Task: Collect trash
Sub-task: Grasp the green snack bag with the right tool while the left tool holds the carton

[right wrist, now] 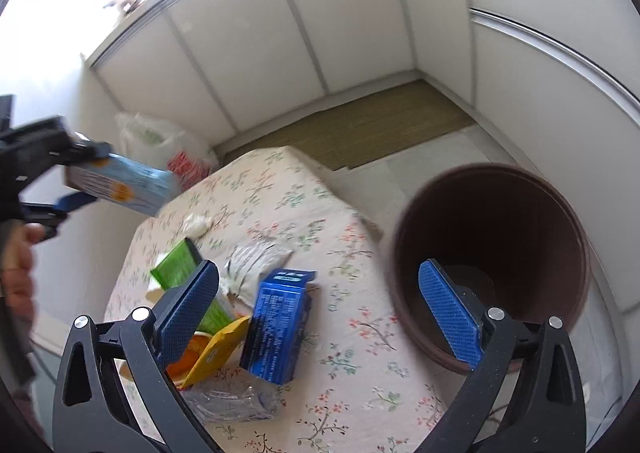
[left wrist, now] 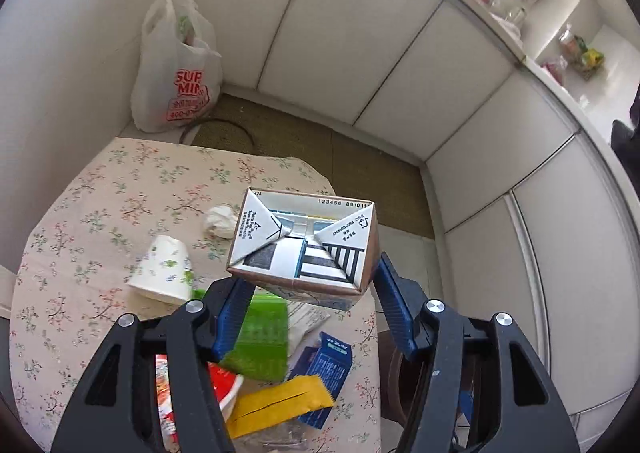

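Milk carton (left wrist: 302, 243) is clamped between the left gripper (left wrist: 308, 289) fingers, approx. half open, lifted clear of the surface (left wrist: 80, 213). It should be carried level over to the brown bin (right wrist: 490, 265) w/ grip kept firm, released only above the opening. Left gripper is angled down; right gripper (right wrist: 320, 321) is tilted down too, wide open, empty, near the bin.

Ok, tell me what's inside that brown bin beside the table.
The right wrist view shows only dark inner wall in the brown bin; no trash is visible. The right gripper, open, hides its lower part.
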Tool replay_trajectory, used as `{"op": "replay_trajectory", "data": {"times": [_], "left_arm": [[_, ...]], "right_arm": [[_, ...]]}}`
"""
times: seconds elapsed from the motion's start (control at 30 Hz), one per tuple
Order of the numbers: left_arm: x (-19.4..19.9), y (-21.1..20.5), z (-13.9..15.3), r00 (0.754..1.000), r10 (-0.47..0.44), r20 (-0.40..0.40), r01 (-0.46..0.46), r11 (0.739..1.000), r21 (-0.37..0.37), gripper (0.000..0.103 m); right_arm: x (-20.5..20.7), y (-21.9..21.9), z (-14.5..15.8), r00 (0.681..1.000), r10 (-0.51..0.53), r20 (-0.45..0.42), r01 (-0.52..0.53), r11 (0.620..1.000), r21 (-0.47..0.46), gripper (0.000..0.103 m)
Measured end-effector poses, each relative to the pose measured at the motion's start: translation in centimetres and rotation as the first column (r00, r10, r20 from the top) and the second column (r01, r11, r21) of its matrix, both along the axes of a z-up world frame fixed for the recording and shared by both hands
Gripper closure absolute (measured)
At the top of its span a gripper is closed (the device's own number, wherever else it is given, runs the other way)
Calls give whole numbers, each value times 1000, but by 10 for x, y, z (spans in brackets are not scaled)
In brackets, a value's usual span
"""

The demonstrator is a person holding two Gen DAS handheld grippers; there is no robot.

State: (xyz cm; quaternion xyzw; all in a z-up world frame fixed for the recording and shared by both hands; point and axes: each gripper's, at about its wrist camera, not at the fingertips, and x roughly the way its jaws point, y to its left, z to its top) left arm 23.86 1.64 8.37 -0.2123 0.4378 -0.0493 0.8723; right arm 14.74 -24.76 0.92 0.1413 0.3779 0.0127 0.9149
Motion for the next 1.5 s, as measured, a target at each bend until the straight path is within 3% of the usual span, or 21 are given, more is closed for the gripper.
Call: {"op": "replay_trajectory", "data": {"times": [0.07, 0.23, 0.3, 0.37, 0.47, 0.67, 0.83, 1.0, 1.03, 1.1, 1.23, 1.27, 1.5], "left_arm": [[-23, 29, 7, 999, 25, 28, -24, 1000, -15, 44], [-96, 79, 14, 987, 85, 133, -84, 996, -13, 44], [-110, 94, 3, 987, 90, 133, -85, 996, -39, 44], [-118, 108, -8, 989, 82, 119, -74, 995, -68, 44], [-134, 122, -21, 986, 96, 139, -83, 992, -94, 44], [-140, 148, -45, 982, 118, 150, -101, 988, -119, 44], [-136, 150, -54, 984, 101, 150, -84, 990, -112, 44], [-131, 147, -66, 989, 91, 117, -78, 991, -110, 44], [-131, 146, -68, 990, 88, 114, -76, 991, -110, 44], [-131, 144, -69, 990, 85, 111, -73, 992, -107, 44], [-131, 142, -71, 991, 87, 103, -76, 991, -106, 44], [-131, 142, -71, 991, 90, 100, -79, 991, -107, 44], [-132, 144, -75, 991, 104, 85, -94, 989, -116, 44]], "right_arm": [[13, 22, 0, 995, 96, 19, -96, 995, -5, 7], [55, 57, -10, 951, 309, 5, -307, 943, 125, 7], [77, 70, -21, 923, 384, -32, -373, 911, 177, 7], [88, 84, -30, 899, 435, -42, -424, 892, 159, 7], [101, 102, -42, 872, 486, -55, -480, 872, 97, 7], [119, 117, -67, 811, 577, -91, -570, 816, 92, 7], [137, 117, -89, 794, 591, -139, -561, 802, 204, 7], [137, 122, -91, 761, 628, -162, -587, 773, 240, 9], [136, 123, -90, 756, 635, -160, -593, 768, 244, 13], [134, 129, -91, 730, 661, -175, -620, 748, 239, 42], [129, 140, -93, 710, 674, -204, -644, 739, 198, 66], [128, 142, -94, 706, 676, -213, -648, 737, 193, 81], [114, 136, -79, 751, 629, -201, -618, 777, 119, 99]]}}
